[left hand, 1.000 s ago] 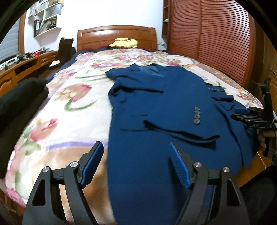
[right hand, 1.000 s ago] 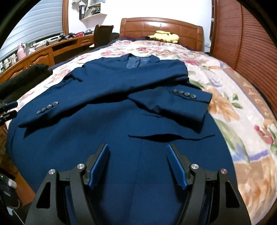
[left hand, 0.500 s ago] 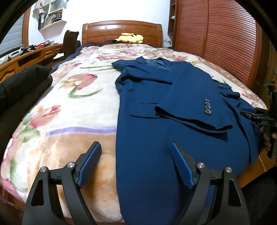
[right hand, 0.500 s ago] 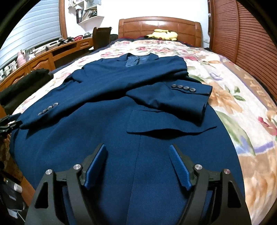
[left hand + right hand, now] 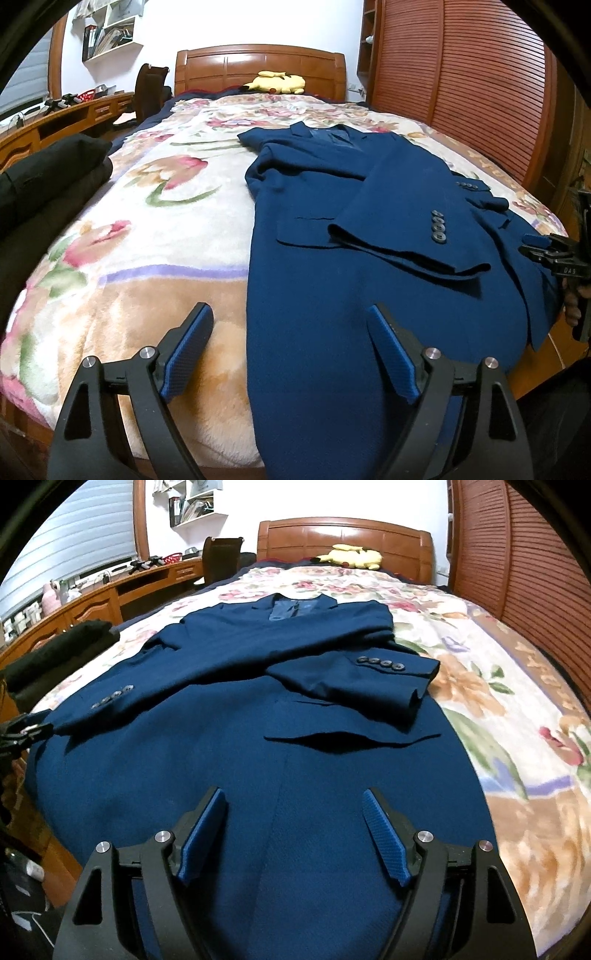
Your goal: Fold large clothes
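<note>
A navy blue suit jacket (image 5: 332, 280) lies flat on the floral blanket of the bed, collar toward the headboard, both sleeves folded across its front. It also fills the right wrist view (image 5: 236, 746). My left gripper (image 5: 291, 354) is open and empty, hovering above the jacket's lower left hem, one finger over the blanket. My right gripper (image 5: 293, 838) is open and empty above the jacket's lower front. The right gripper also shows at the right edge of the left wrist view (image 5: 554, 254), by the jacket's side.
The floral blanket (image 5: 155, 236) covers the bed up to a wooden headboard (image 5: 258, 66) with a yellow plush toy (image 5: 277, 81). A dark folded garment (image 5: 44, 184) lies at the left. A wooden desk (image 5: 110, 594) and chair stand left; slatted wardrobe doors (image 5: 461, 81) stand right.
Both grippers have drawn back and risen slightly toward the foot of the bed, so more of the jacket and bed shows. Both stayed open. The jacket has not moved.
</note>
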Action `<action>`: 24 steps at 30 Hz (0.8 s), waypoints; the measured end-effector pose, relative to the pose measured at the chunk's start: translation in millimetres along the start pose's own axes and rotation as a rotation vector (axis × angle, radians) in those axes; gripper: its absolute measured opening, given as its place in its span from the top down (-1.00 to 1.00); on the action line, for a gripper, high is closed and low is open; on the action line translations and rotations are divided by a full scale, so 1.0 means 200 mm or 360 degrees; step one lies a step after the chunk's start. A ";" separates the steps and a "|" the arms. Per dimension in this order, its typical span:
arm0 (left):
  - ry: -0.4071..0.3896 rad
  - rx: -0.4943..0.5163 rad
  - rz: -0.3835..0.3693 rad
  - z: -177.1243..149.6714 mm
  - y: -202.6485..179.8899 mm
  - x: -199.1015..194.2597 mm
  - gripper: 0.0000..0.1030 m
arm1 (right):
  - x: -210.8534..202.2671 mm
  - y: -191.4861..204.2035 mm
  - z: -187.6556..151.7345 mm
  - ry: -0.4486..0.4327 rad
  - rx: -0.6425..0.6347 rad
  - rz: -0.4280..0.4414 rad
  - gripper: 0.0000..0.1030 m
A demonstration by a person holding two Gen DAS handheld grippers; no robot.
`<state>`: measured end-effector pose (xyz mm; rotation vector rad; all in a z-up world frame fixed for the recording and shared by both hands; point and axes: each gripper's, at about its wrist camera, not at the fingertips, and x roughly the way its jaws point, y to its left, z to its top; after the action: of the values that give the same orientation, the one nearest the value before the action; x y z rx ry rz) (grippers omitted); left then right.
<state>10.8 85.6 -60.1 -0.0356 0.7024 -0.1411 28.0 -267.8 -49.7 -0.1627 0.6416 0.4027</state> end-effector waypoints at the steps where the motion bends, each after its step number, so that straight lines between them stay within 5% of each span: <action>1: -0.0007 0.0008 0.0007 0.00 0.00 -0.01 -0.66 | 0.00 0.01 0.00 0.0000 -0.0008 -0.0015 -0.52; 7: -0.0042 -0.0003 -0.0024 -0.05 0.04 -0.08 -0.08 | -0.06 -0.02 0.01 -0.0003 -0.0001 -0.0049 -0.52; 10: -0.0038 -0.0035 -0.0056 -0.07 0.08 -0.10 0.06 | -0.12 -0.08 0.02 -0.0020 -0.0016 -0.0102 -0.52; 24: -0.0013 -0.0031 -0.0091 -0.14 0.08 -0.16 0.21 | -0.27 -0.33 -0.05 0.0126 0.0037 -0.0218 -0.52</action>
<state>-29.1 105.8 -63.0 -0.0747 0.6951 -0.1887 9.9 -348.4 -22.7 -0.1998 0.7083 0.2579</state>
